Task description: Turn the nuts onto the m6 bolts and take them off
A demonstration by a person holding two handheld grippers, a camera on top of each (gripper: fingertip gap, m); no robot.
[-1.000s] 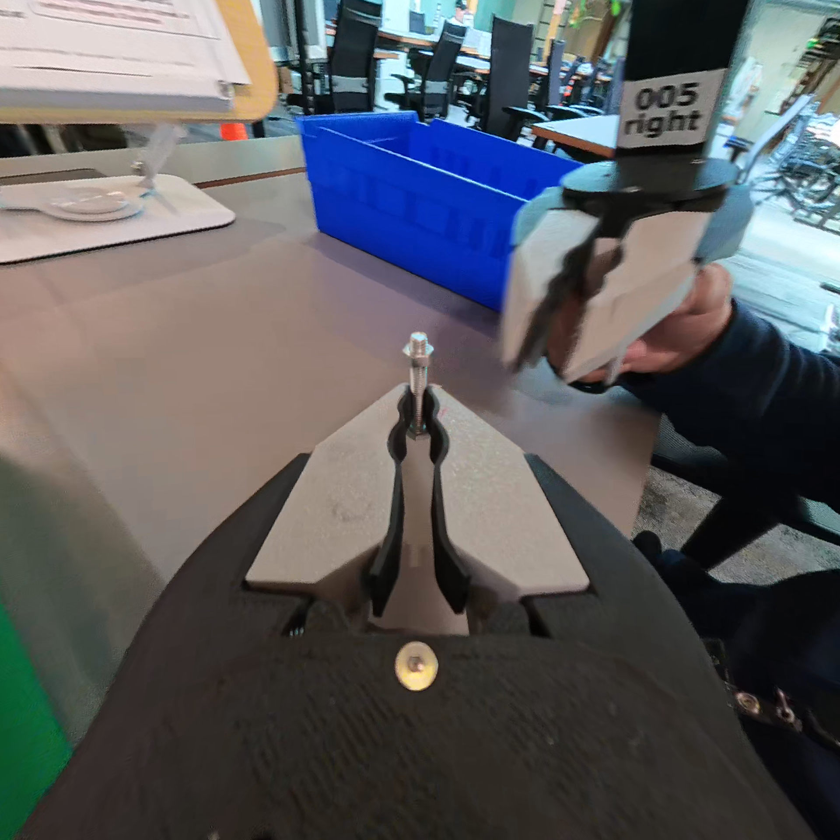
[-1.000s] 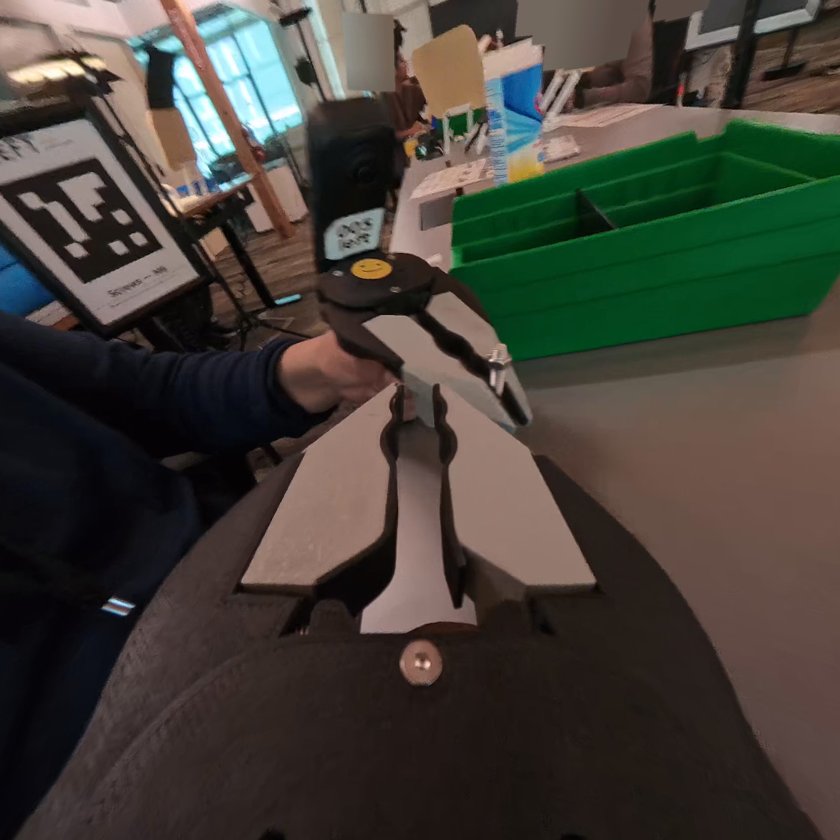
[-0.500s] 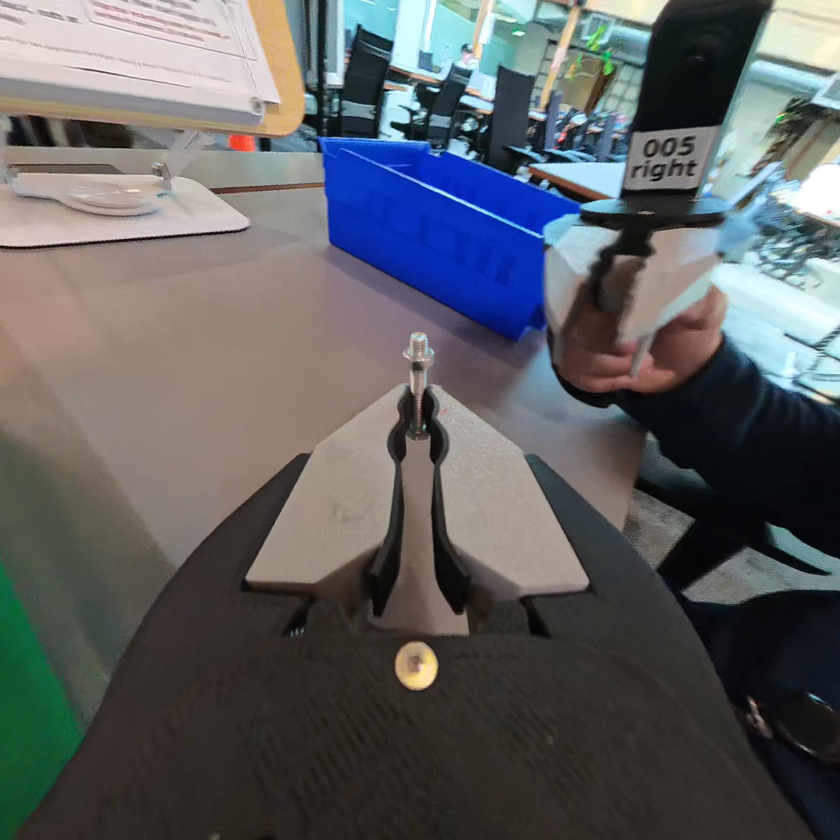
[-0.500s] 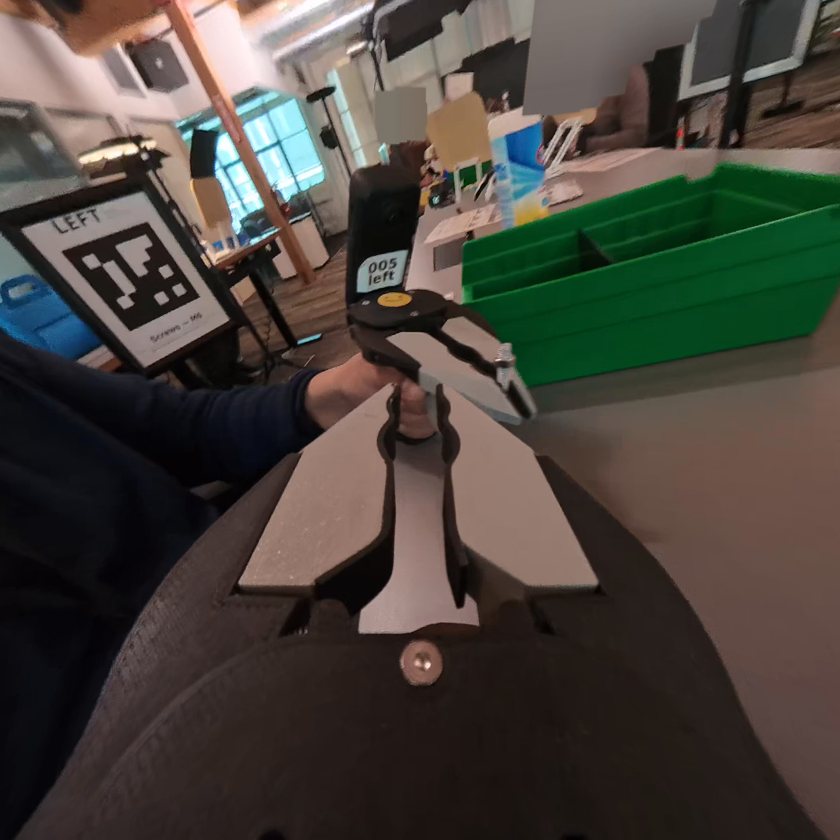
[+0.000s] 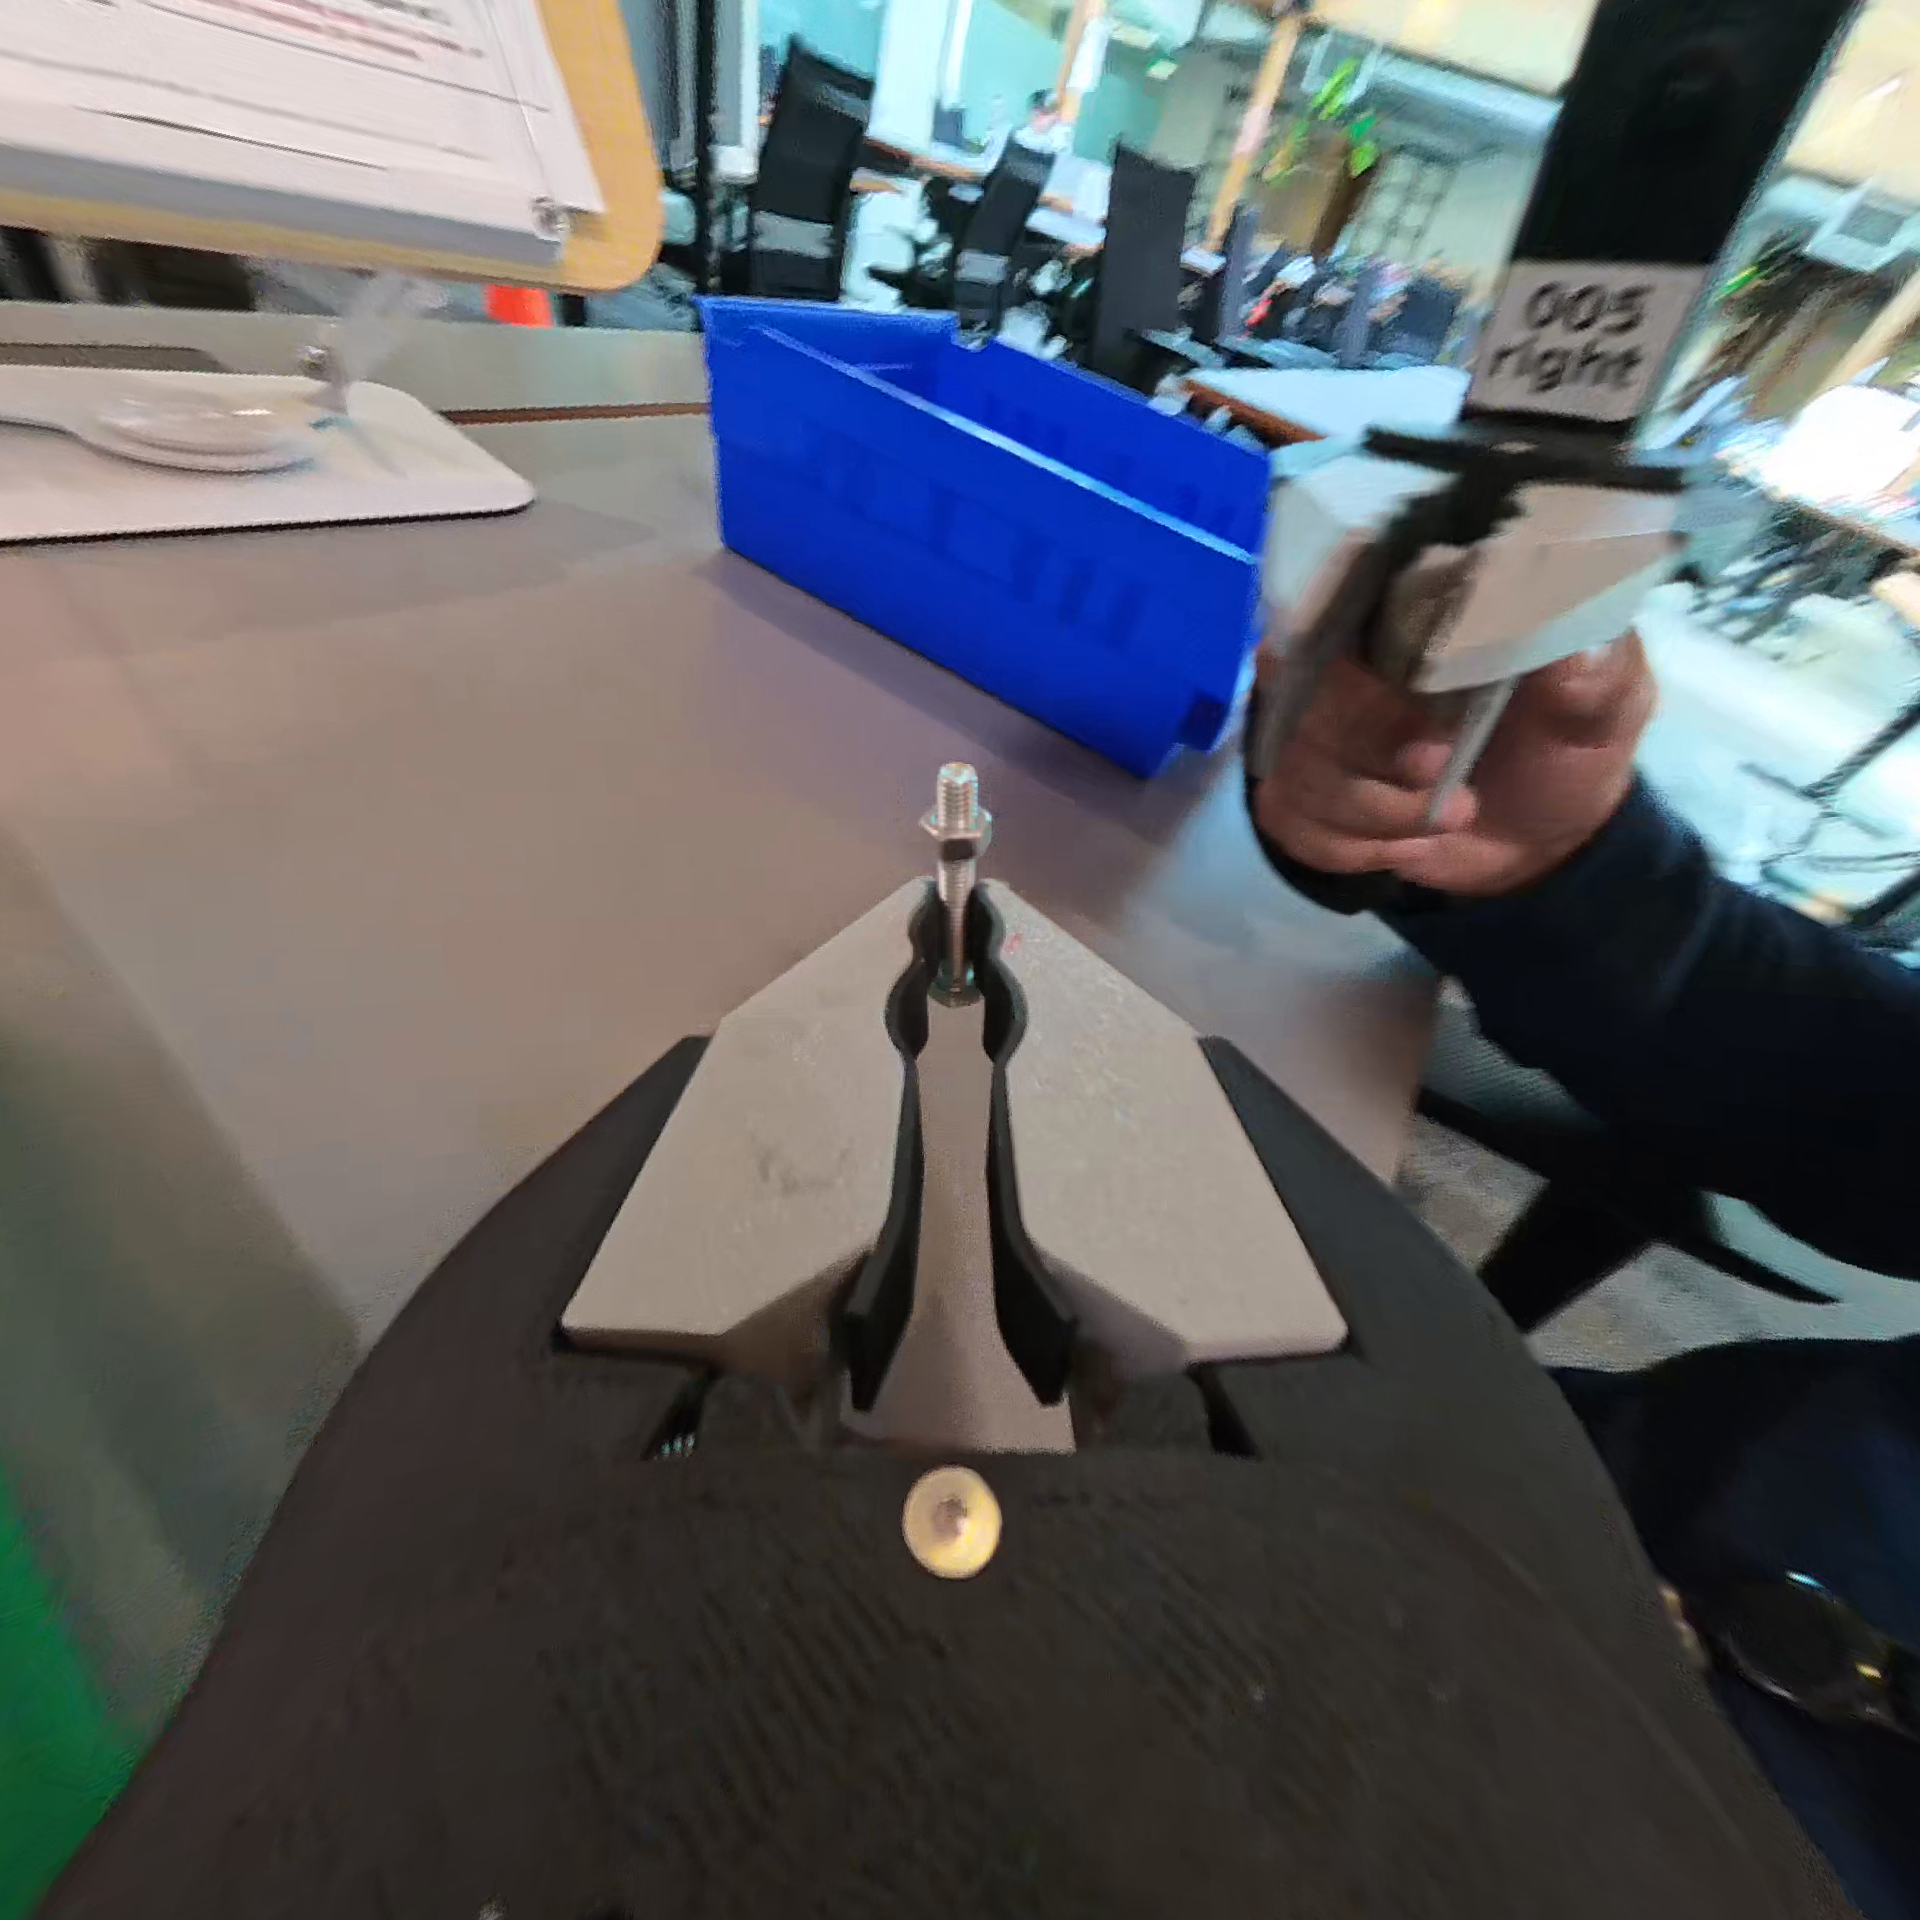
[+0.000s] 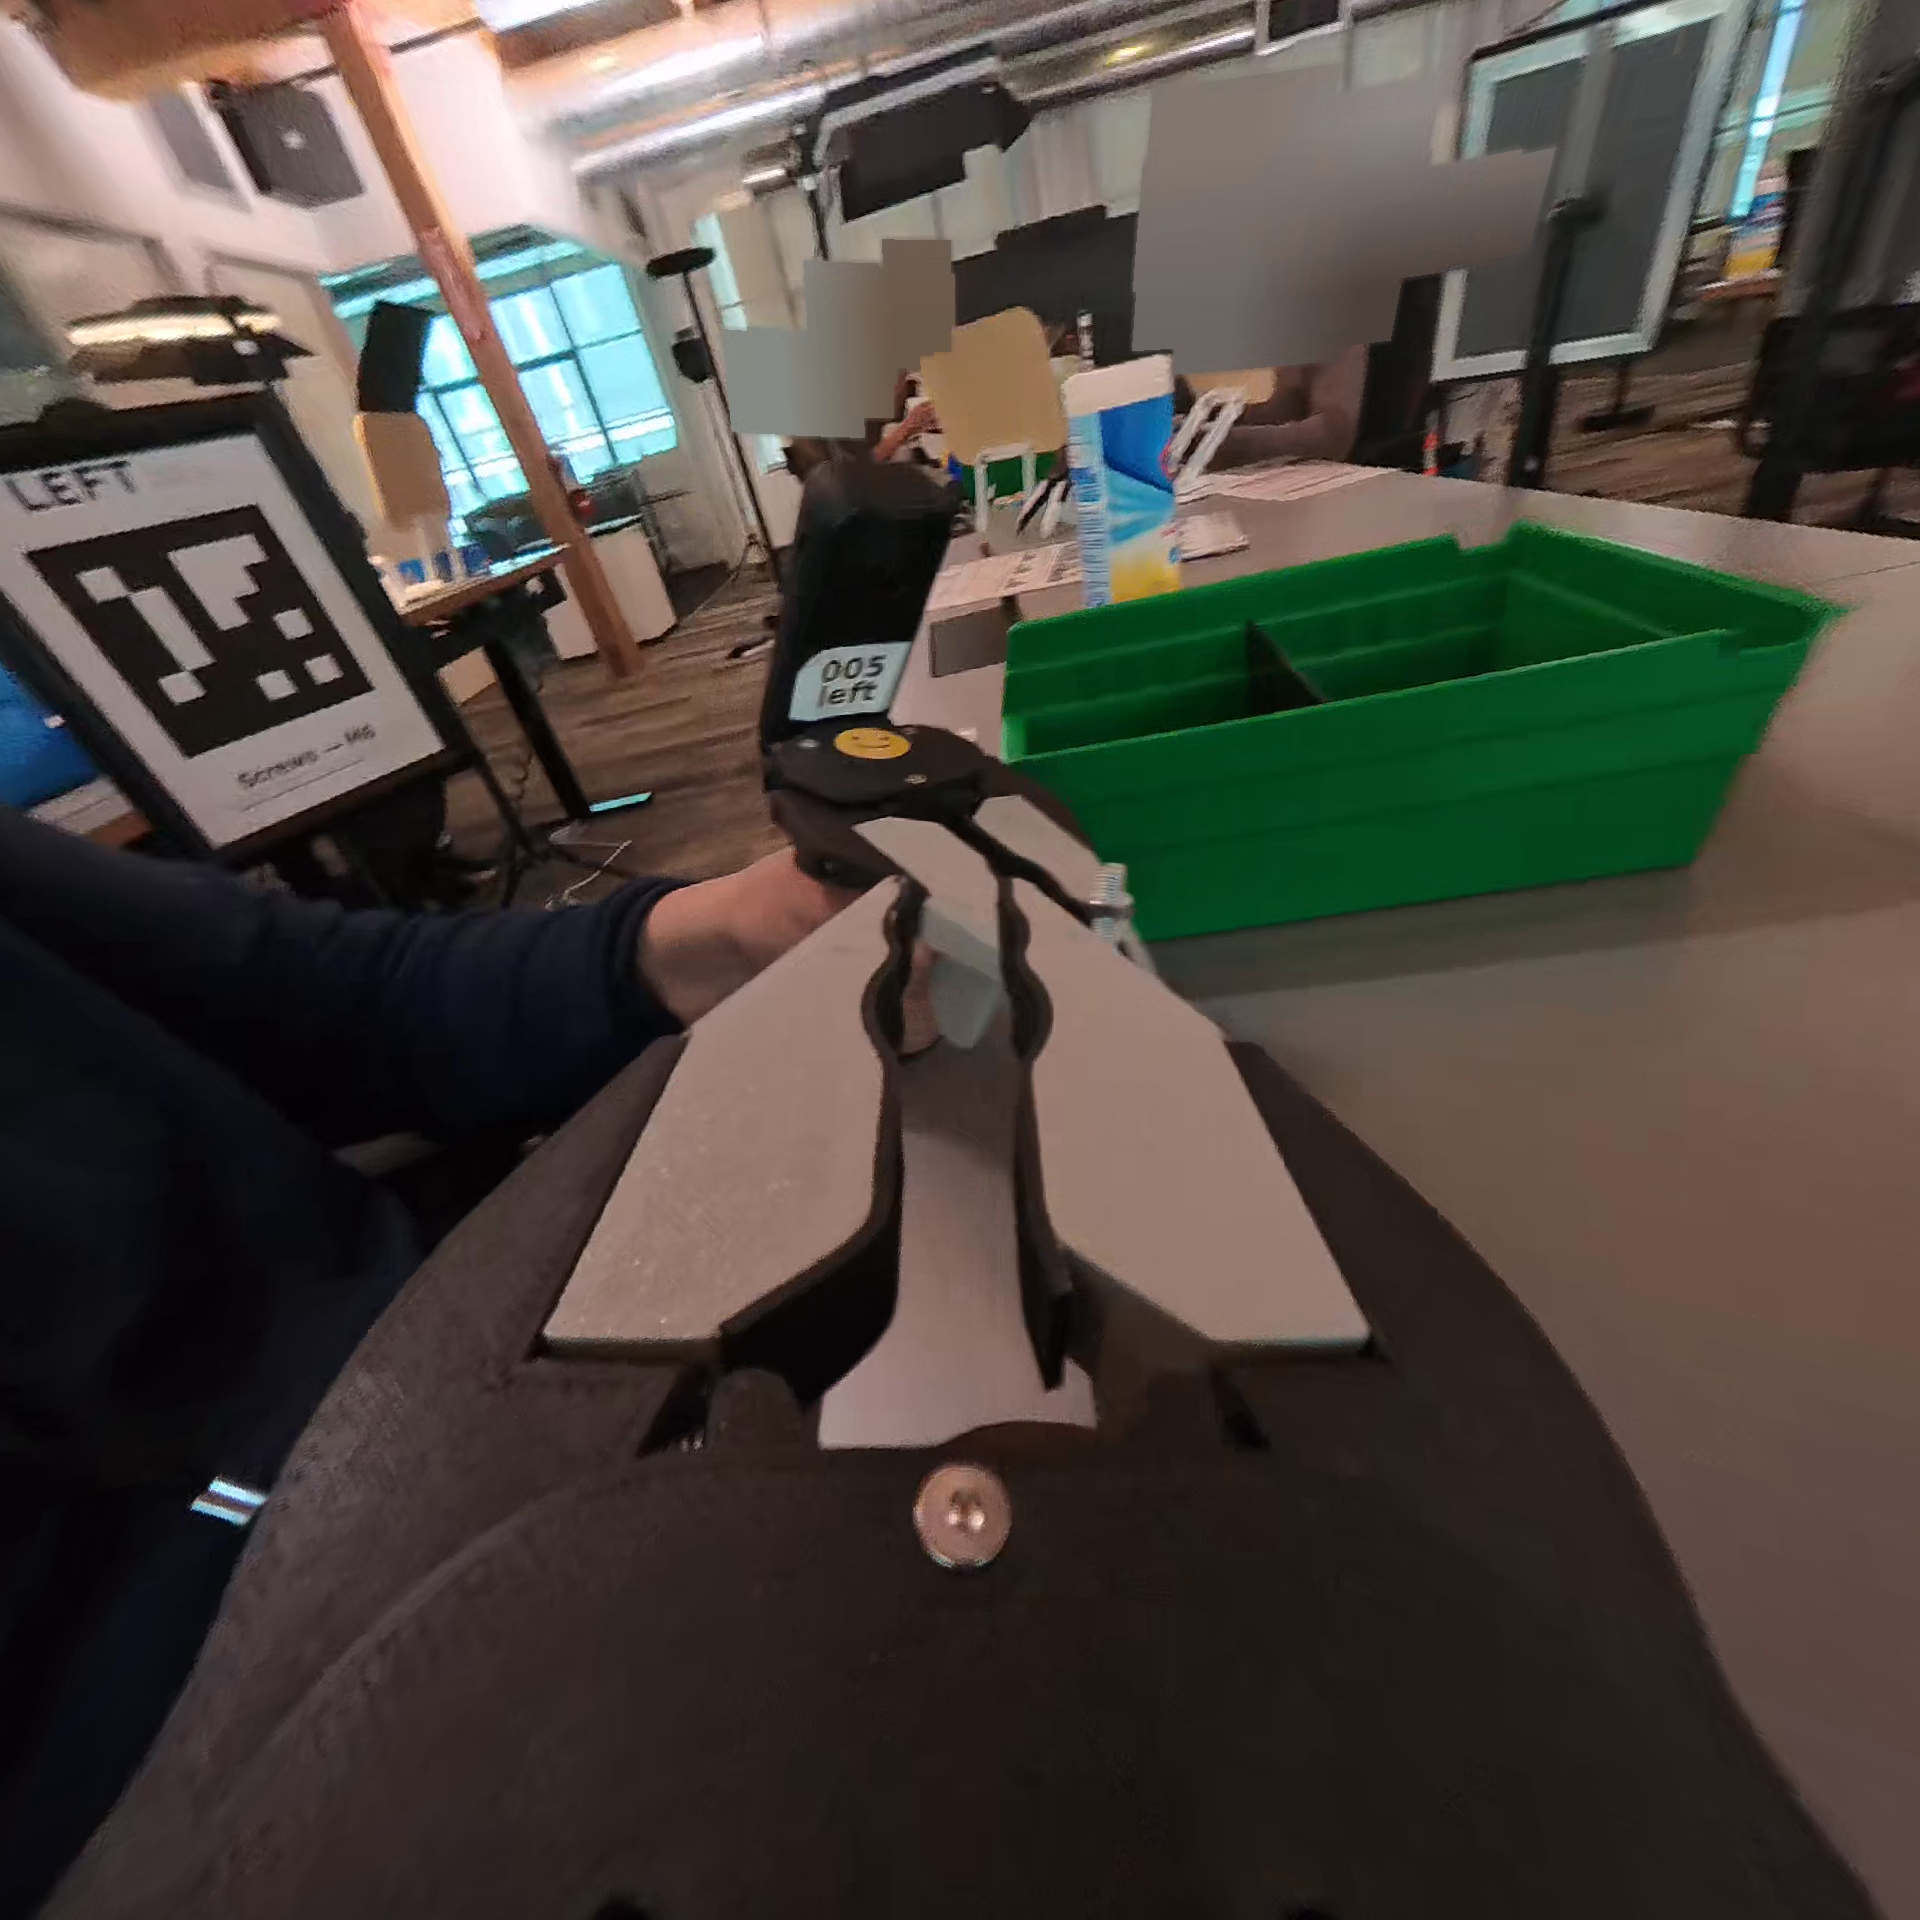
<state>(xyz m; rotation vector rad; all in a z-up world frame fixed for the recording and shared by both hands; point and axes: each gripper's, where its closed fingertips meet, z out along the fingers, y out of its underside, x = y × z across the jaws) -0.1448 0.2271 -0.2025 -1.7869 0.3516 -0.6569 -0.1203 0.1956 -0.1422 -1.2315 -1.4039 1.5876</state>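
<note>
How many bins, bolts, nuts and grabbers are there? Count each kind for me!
Bins: 2, a blue bin and a green bin
Bolts: 1, the bolt
Nuts: 1, the nut on it
Grabbers: 2, left gripper and right gripper
Total: 6

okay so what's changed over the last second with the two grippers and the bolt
The right hand-held gripper has drawn back from the bolt toward the blue bin end of the table, its fingers slightly apart and empty. Nothing was grabbed or released. The left hand-held gripper stays shut on the bolt, the nut near its threaded tip.
</note>
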